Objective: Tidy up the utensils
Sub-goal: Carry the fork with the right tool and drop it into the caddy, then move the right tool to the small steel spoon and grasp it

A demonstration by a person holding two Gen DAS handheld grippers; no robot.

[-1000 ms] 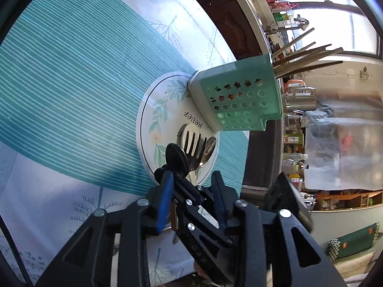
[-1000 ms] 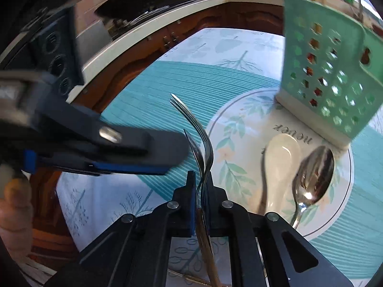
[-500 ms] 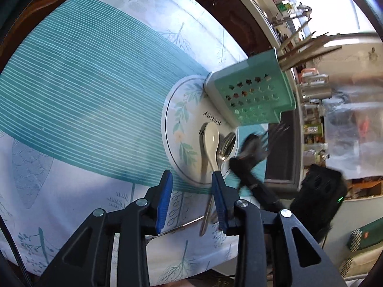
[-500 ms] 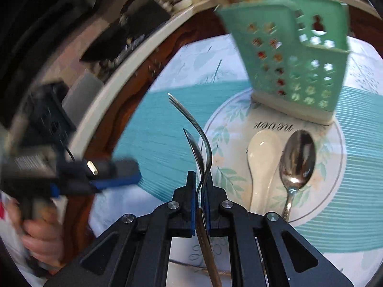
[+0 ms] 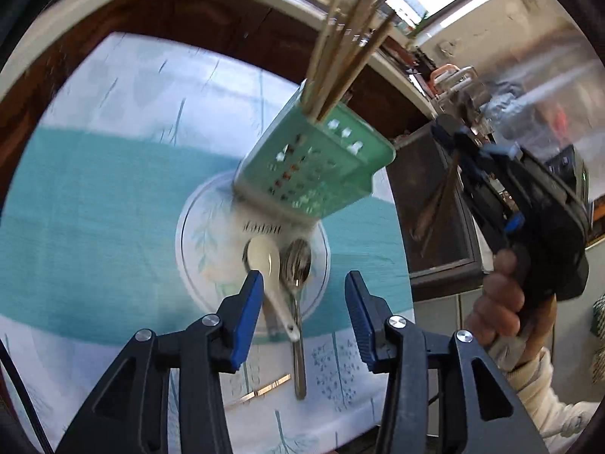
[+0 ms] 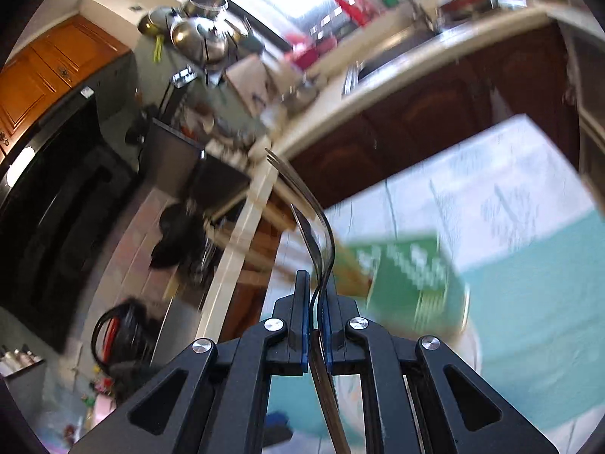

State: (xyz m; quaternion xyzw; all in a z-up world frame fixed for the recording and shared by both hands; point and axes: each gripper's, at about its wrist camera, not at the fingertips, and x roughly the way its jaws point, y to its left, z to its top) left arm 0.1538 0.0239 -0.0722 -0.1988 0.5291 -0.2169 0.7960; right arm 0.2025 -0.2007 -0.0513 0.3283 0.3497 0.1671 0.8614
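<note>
We see the left gripper up above the table, and its jaws have just been opening. They stand apart now, with nothing between the blue pads. Through the gap we look down at the round plate on the blue and white tablecloth.

On the plate lies a white spoon, and just beside it, on its right, lies a shiny metal spoon. The metal spoon's handle runs off the plate toward us. A thin gold stick, maybe a chopstick, lies on the cloth near that handle.

The green basket with little holes stands at the far edge of the plate. It looks tilted in this view. Brown chopsticks poke up out of it.

The right gripper is clenched tight on two forks. The forks stick up between its pads, prongs pointing away from us. In the left view we see that gripper off to the right of the basket, held in a hand with a pale sleeve.

In the right view the basket is very blurry, low and to the right of the forks. The kitchen counter lies behind them.
</note>
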